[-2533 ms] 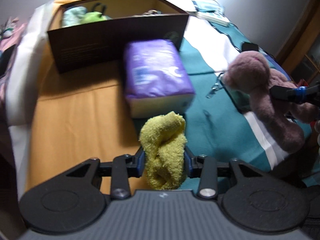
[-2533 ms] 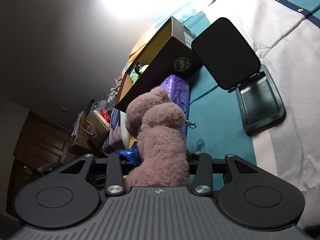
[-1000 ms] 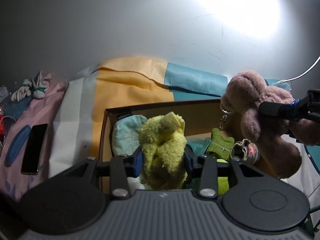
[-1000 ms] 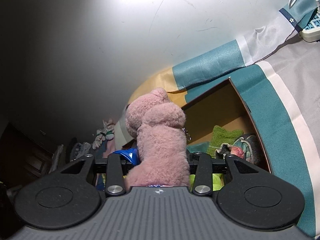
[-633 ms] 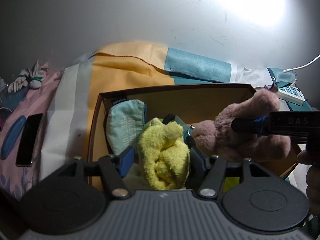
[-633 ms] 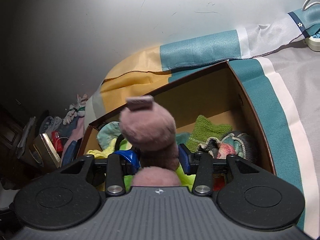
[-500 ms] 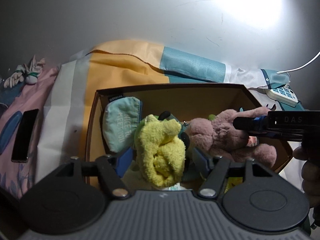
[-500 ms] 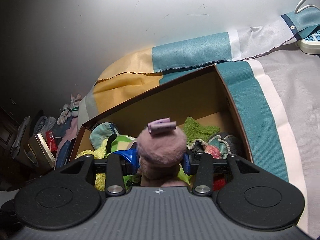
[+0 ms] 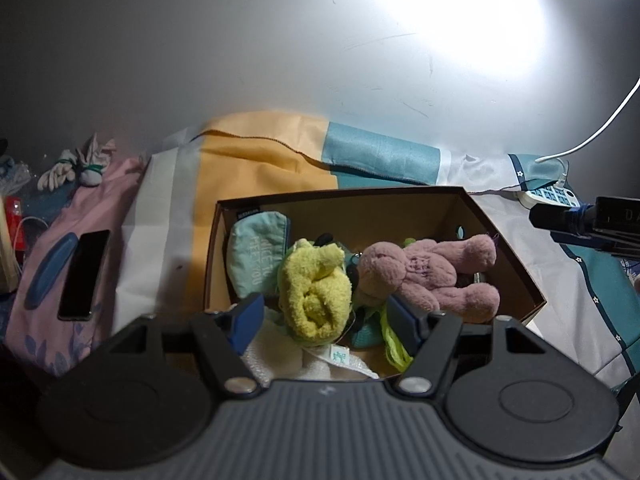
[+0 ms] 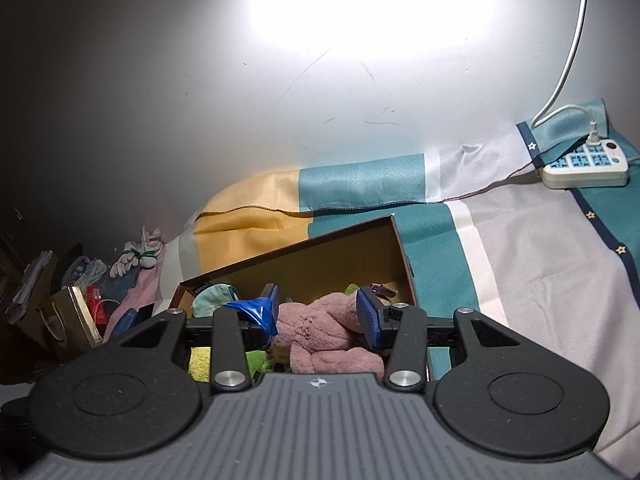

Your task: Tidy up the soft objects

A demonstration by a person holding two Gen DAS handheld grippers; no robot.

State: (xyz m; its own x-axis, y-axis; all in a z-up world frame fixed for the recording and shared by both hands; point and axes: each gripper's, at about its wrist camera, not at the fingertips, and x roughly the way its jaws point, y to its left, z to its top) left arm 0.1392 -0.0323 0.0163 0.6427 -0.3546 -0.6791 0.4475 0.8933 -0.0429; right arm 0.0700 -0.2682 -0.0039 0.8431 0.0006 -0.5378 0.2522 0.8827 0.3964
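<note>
Both the left tongs (image 9: 322,316) and right tongs (image 10: 318,316) gaped empty, the yellow towel (image 9: 316,292) and pink plush (image 10: 328,340) loose between their fingers in the box (image 9: 500,240); withdrawing carelessly risked a pad snagging the fabric and dragging it back out

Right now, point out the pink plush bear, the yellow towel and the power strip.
pink plush bear (image 9: 424,272), left wrist view, on its belly.
yellow towel (image 9: 316,292), left wrist view, on the middle of the roll.
power strip (image 10: 586,166), right wrist view, on its top face.
</note>
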